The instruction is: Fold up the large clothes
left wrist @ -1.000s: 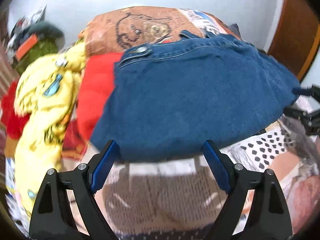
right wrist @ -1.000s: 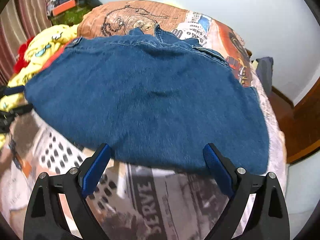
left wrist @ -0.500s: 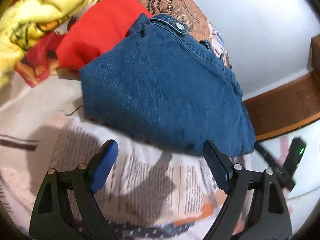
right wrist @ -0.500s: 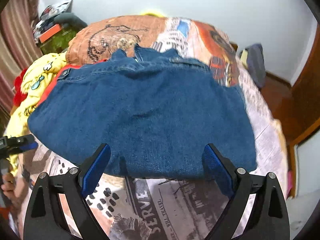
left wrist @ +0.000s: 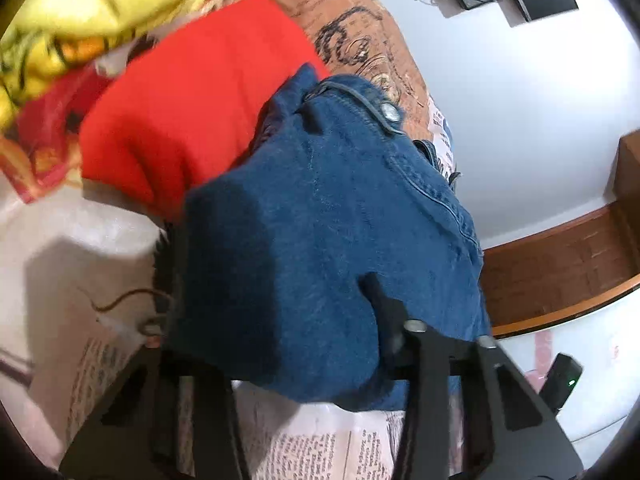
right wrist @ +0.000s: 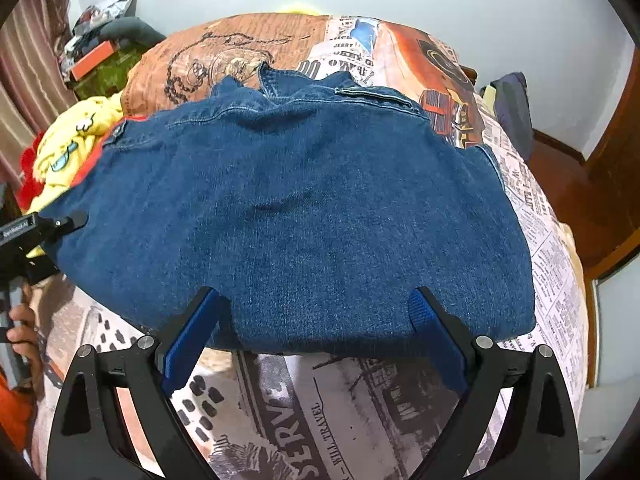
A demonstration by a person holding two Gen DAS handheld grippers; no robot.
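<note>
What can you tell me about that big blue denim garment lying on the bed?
The denim garment is dark blue, thick-looking cloth with lighter stitched seams and a metal button at one band. It lies spread fairly flat on the printed bedspread, one side resting on a red cloth. The left gripper has denim draped over its fingers; the right gripper sits open at the near hem.

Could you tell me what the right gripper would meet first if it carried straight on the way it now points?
Most likely the near edge of the denim garment, already lying between the open right gripper fingertips.
</note>
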